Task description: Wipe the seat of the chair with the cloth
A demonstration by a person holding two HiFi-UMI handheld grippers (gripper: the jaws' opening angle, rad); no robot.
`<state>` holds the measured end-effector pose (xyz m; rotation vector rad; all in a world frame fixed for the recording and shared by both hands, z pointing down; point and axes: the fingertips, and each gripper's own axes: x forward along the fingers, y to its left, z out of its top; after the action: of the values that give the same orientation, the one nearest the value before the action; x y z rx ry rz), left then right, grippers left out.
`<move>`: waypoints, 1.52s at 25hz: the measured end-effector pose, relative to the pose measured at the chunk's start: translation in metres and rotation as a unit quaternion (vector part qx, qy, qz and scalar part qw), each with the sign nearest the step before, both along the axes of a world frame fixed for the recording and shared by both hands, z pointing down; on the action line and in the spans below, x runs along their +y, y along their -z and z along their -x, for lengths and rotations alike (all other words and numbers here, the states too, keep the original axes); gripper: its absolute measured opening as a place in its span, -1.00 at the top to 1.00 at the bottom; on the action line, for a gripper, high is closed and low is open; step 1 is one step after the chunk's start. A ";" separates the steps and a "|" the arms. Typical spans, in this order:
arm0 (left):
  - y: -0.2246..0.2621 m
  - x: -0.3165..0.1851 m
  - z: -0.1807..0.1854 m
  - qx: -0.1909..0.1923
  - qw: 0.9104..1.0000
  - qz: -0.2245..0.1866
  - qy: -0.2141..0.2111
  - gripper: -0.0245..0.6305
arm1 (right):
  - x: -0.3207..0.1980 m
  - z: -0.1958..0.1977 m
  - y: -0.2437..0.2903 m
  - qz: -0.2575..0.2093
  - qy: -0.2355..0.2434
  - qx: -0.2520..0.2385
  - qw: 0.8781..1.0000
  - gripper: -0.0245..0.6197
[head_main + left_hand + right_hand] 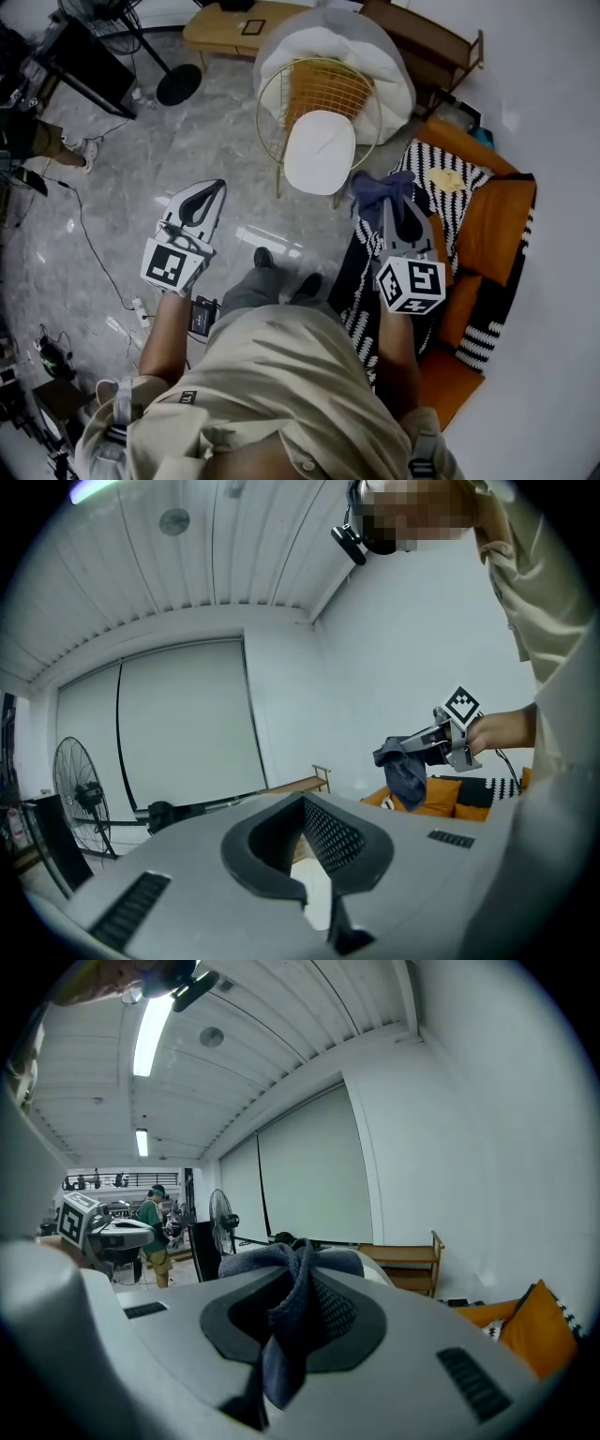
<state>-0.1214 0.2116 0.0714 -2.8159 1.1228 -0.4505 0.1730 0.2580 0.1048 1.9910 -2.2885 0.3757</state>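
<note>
The chair (320,150) has a gold wire frame and a white oval seat, and it stands on the marble floor in front of me. My right gripper (386,194) hovers just right of the seat, shut on a blue-grey cloth (378,190). The cloth (295,1321) bunches at the tips of that gripper (298,1247) and hangs down between its fingers. My left gripper (220,186) is held over bare floor left of the chair, shut and holding nothing. The left gripper view shows this gripper's (305,801) closed tips, with the right gripper (419,746) and the dangling cloth (405,769) off to the right.
Right of the chair is an orange sofa (502,220) with a black-and-white striped throw. A big white cushion (380,70) lies behind the chair, with a wooden bench (230,26) and a wooden rack (436,42) further back. A fan base (178,84) and cables are at left.
</note>
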 end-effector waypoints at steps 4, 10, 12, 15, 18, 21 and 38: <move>-0.007 -0.031 -0.010 0.012 1.000 -0.006 -0.017 0.88 | -0.015 -0.007 -0.006 0.009 -0.013 0.000 1.000 0.73; -0.015 -0.100 -0.045 0.027 0.998 0.001 -0.062 0.88 | -0.044 -0.035 0.001 0.015 -0.061 0.015 0.998 0.73; -0.012 -0.125 -0.063 0.035 0.996 0.000 -0.081 0.88 | -0.056 -0.046 0.009 0.012 -0.077 0.021 0.997 0.73; -0.007 -0.165 -0.088 0.061 0.992 -0.002 -0.110 0.88 | -0.079 -0.059 0.019 0.012 -0.103 0.036 0.994 0.73; -0.004 -0.199 -0.096 0.071 0.989 -0.003 -0.132 0.88 | -0.106 -0.057 0.023 0.014 -0.119 0.043 0.992 0.73; -0.005 -0.232 -0.096 0.075 0.986 -0.003 -0.146 0.88 | -0.133 -0.052 0.022 0.018 -0.127 0.051 0.990 0.73; -0.078 -0.348 -0.069 0.061 0.992 0.063 -0.094 0.88 | -0.284 -0.061 -0.043 0.074 -0.092 0.061 0.991 0.73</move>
<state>-0.0526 -0.1368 0.1490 -3.0590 0.8620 -0.3500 0.2343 -0.0257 0.1475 2.0941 -1.9518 0.4125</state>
